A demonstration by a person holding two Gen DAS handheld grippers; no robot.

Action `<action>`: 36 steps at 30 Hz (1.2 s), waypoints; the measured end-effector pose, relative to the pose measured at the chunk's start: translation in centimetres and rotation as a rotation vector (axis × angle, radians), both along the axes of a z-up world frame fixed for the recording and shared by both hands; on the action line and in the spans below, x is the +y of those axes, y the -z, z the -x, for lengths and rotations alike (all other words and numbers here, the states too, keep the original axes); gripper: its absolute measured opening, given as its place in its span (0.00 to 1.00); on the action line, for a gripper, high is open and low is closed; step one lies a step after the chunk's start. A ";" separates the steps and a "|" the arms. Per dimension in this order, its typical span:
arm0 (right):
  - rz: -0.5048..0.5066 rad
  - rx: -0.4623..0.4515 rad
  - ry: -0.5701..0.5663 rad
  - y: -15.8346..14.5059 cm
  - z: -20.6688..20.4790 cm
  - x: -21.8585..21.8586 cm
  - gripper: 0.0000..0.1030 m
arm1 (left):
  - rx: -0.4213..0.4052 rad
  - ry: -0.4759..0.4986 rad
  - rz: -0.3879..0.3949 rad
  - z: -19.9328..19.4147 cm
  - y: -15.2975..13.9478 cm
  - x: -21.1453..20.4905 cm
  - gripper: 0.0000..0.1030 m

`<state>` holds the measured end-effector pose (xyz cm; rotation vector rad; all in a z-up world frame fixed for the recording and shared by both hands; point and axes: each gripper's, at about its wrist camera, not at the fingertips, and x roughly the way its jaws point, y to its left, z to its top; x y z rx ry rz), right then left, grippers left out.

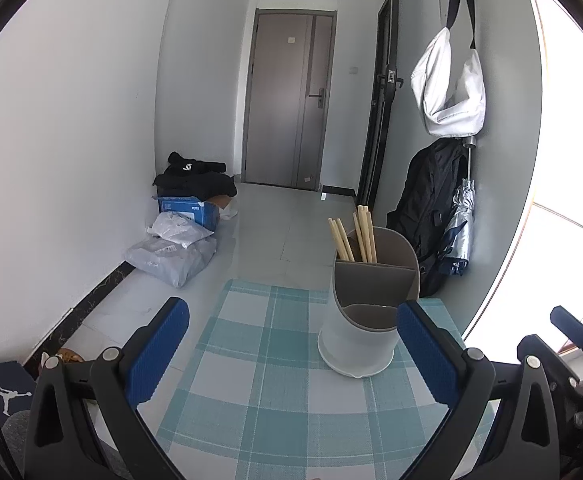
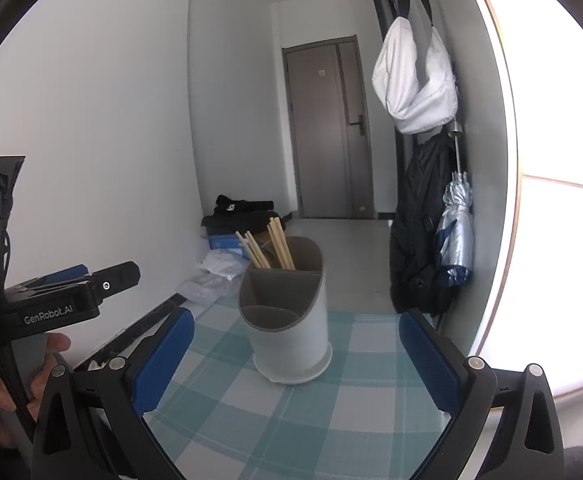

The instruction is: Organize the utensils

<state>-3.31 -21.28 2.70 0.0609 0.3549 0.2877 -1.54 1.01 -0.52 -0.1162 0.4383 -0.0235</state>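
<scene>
Utensil holder (image 1: 365, 312) upright on checked tabletop (image 1: 259, 380), chopsticks (image 1: 353, 238) standing in its far compartment, near two compartments look empty. Left gripper (image 1: 293, 364) fingers spread wide, empty, short of holder. Right gripper (image 2: 297, 368) same, holder between its fingers but untouched. No loose utensils visible; likely done or awaiting next item. Keep clear of holder rim to avoid tipping.
</scene>
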 end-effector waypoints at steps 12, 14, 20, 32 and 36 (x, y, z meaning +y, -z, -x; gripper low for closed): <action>-0.007 -0.016 0.024 -0.2 0.2 -0.4 1.00 | 0.004 -0.002 -0.010 0.0 0.2 0.3 0.99; -0.004 -0.015 0.023 -0.2 0.2 -0.4 1.00 | 0.000 -0.008 -0.010 0.1 0.2 0.3 0.99; -0.005 -0.014 0.024 -0.2 0.2 -0.4 1.00 | -0.001 -0.009 -0.004 0.2 0.2 0.3 0.99; -0.009 -0.013 0.027 -0.1 0.3 -0.5 1.00 | 0.006 -0.015 -0.017 0.2 0.3 0.0 0.99; -0.010 -0.011 0.026 -0.1 0.3 -0.5 1.00 | 0.010 -0.017 -0.018 0.2 0.3 0.0 0.99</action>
